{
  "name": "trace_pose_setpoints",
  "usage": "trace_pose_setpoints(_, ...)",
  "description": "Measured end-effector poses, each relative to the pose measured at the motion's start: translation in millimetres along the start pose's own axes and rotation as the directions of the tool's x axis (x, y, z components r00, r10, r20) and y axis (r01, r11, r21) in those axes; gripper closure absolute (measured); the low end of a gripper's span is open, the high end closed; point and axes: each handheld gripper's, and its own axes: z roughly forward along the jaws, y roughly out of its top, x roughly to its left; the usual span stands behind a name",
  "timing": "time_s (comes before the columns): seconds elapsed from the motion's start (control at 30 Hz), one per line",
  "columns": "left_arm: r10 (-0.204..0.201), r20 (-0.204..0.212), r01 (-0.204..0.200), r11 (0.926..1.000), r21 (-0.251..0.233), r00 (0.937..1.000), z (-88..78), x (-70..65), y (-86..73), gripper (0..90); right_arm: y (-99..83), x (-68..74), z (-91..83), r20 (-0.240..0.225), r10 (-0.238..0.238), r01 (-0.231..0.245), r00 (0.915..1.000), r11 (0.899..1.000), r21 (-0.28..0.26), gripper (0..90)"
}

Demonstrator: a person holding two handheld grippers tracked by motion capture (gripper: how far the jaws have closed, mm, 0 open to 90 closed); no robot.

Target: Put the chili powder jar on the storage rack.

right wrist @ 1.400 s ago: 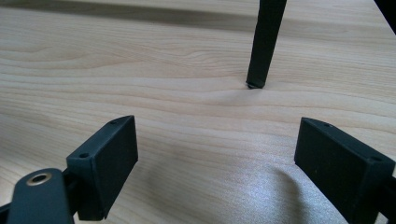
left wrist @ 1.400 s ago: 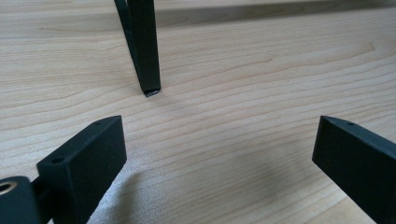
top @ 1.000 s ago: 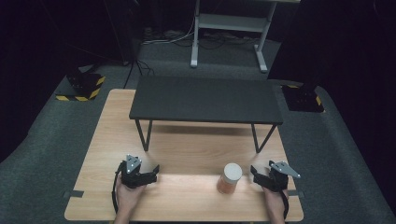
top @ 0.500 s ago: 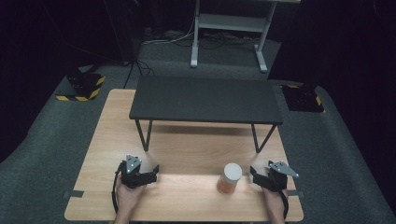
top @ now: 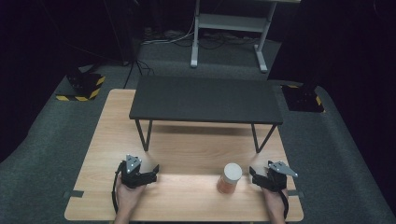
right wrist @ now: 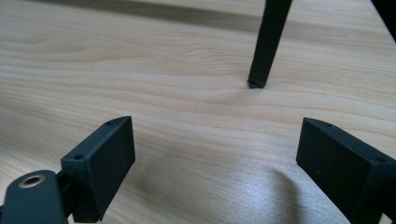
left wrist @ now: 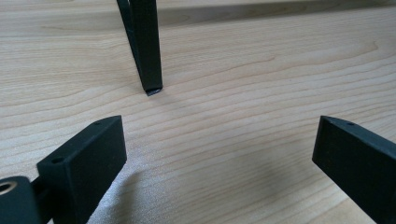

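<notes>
Resting near the front edge of the pale wooden table (top: 187, 196), both grippers stand with jaws apart and nothing between them; the right gripper (top: 254, 175) has just been opening further. A small cylindrical jar with a white lid and orange contents (top: 229, 178) stands just beside it, to its left, apart from the jaws. Taking it well probably means swinging the right gripper toward the jar, squaring both pads on its sides below the lid, then closing gently. The left gripper (top: 154, 170) idles well apart. Behind stands a low black metal-legged shelf (top: 205, 99); grey carpet (top: 56, 135) surrounds the table.
</notes>
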Motion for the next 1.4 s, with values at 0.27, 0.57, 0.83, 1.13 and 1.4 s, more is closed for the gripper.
trace_pose_setpoints(0.27,-0.003,0.004,0.003,1.0000,-0.003,1.0000,-0.2,0.7,-0.4,3.3,3.5,-3.7,-0.2,-0.027,-0.011,0.011,0.9996,1.000,0.015,10.1)
trace_pose_setpoints(0.57,-0.002,0.008,0.002,1.0000,-0.006,1.0000,-0.8,1.6,-0.8,3.3,1.9,-3.4,-11.3,-0.065,-0.038,0.039,0.9971,0.999,0.022,7.9)
trace_pose_setpoints(0.83,-0.003,0.008,0.003,1.0000,-0.007,1.0000,-0.9,1.4,-0.8,3.3,-4.2,-2.1,-32.6,-0.116,-0.077,0.076,0.9902,0.997,-0.007,7.5)
trace_pose_setpoints(1.13,-0.005,0.012,0.005,0.9999,-0.009,0.9999,-1.4,2.4,-1.1,3.3,-10.7,16.6,-52.5,-0.154,-0.124,0.127,0.9802,0.992,0.007,7.7)
trace_pose_setpoints(1.4,-0.011,0.016,0.011,0.9998,-0.014,0.9998,-1.8,3.1,-1.8,3.2,-10.9,33.3,-60.7,-0.221,-0.159,0.166,0.9624,0.986,0.015,7.8)
